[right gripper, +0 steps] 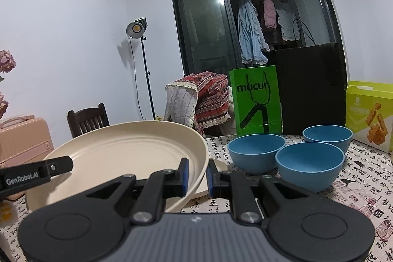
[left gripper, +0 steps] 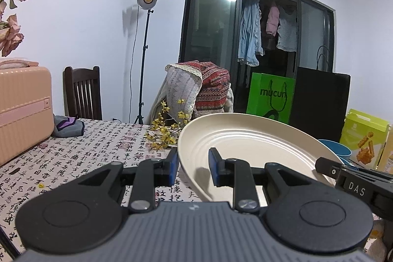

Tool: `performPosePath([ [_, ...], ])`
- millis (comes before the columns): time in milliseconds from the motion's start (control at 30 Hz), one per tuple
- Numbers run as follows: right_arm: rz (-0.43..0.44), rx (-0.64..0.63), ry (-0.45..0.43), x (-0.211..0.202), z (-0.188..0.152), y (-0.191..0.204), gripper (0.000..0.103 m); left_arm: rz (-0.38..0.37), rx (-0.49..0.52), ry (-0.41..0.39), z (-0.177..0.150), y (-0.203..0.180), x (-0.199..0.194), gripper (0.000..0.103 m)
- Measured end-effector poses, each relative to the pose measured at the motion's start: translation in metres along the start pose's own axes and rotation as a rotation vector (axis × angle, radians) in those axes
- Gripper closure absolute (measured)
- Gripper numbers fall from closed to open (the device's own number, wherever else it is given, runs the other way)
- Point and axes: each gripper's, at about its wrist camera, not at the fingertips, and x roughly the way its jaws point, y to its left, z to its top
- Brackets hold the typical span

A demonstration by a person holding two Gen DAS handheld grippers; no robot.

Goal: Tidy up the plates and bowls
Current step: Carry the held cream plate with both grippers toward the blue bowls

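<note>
Both grippers, L [left gripper: 193,166] & R [right gripper: 198,175], clamp opposite rims of cream plate [right gripper: 127,154], tilted off table [right gripper: 356,188]; 3 blue bowls [right gripper: 310,165] near right.

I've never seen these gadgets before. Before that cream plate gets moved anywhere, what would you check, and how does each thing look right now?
1. Left gripper clamped on the cream plate rim: ok.
2. Right gripper clamped on the opposite rim: ok.
3. Plate lifted off the tablecloth: ok, it sits tilted above it.
4. Second cream plate underneath, partly hidden; whether the two touch: cannot tell.
5. Three blue bowls stand apart from the plate, to its right: ok.
6. Yellow flower sprig lies near the plate's far edge; clearance: cannot tell.
</note>
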Motion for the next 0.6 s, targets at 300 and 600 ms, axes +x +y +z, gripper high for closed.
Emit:
performPosePath([
  [300,-0.011,0.005,-0.013,-0.015,-0.003,-0.012,0.088,-0.015,0.006,-0.004,-0.003,-0.013,-0.009,0.077],
  [600,-0.023,0.011,-0.023,-0.03,-0.003,-0.022,0.088,-0.033,0.018,-0.006,-0.007,-0.025,-0.019,0.077],
])
